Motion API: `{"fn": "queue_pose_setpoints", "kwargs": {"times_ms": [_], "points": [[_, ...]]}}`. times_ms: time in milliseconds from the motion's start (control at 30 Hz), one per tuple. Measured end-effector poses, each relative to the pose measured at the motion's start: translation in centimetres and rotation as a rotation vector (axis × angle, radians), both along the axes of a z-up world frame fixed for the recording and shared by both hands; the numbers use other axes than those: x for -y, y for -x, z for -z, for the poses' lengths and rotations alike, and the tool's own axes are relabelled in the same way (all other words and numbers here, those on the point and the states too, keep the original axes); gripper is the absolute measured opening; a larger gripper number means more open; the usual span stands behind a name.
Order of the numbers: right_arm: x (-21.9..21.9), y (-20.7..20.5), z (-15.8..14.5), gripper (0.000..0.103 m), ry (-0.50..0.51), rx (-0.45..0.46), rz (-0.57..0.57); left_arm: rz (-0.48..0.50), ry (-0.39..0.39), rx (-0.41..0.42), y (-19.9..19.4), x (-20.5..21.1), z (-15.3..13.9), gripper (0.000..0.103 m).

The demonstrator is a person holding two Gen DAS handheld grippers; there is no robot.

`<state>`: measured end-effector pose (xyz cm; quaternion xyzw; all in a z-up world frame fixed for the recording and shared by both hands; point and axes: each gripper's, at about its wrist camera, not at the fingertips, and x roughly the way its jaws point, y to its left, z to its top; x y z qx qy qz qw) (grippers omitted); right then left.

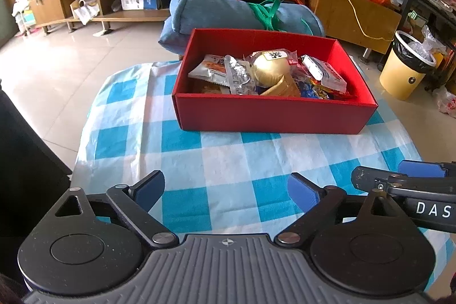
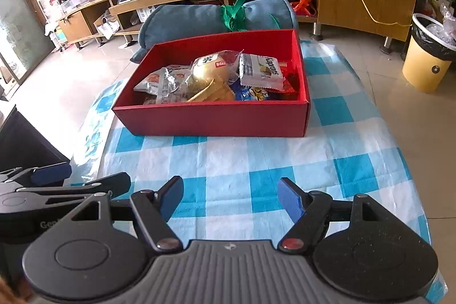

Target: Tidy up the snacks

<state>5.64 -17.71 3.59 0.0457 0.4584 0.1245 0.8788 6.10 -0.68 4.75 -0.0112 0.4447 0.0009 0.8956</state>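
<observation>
Red box (image 1: 273, 116) is being approached by both sets of fingers, left gripper (image 1: 226, 190) spread wide, right gripper (image 2: 230, 195) partly parted, both empty, so heaped snacks (image 1: 268, 73) risk being knocked out.

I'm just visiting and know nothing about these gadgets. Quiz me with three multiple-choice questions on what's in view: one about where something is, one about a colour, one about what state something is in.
1. Where are the snack packets?
A. Scattered on the cloth
B. Inside the box
C. In the bin

2. What colour is the box?
A. Red
B. Green
C. Yellow

3. How does the left gripper stand?
A. Clamped on a packet
B. Open, holding nothing
C. Shut tight, empty

Answers:
1 B: every packet lies within the box walls, and the checked tablecloth around it bears none.
2 A: the walls are red inside and out.
3 B: its blue pads stand wide apart with only cloth showing between them.
</observation>
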Motion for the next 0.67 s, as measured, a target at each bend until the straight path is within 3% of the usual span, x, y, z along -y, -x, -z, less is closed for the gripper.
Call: {"fn": "queue_pose_setpoints", "kwargs": {"times_ms": [667], "points": [[0.4,2.0,0.3,0.07,-0.011,-0.013,-0.01,0.011,-0.009,0.014,2.4,0.2,0.1,0.096]]}}
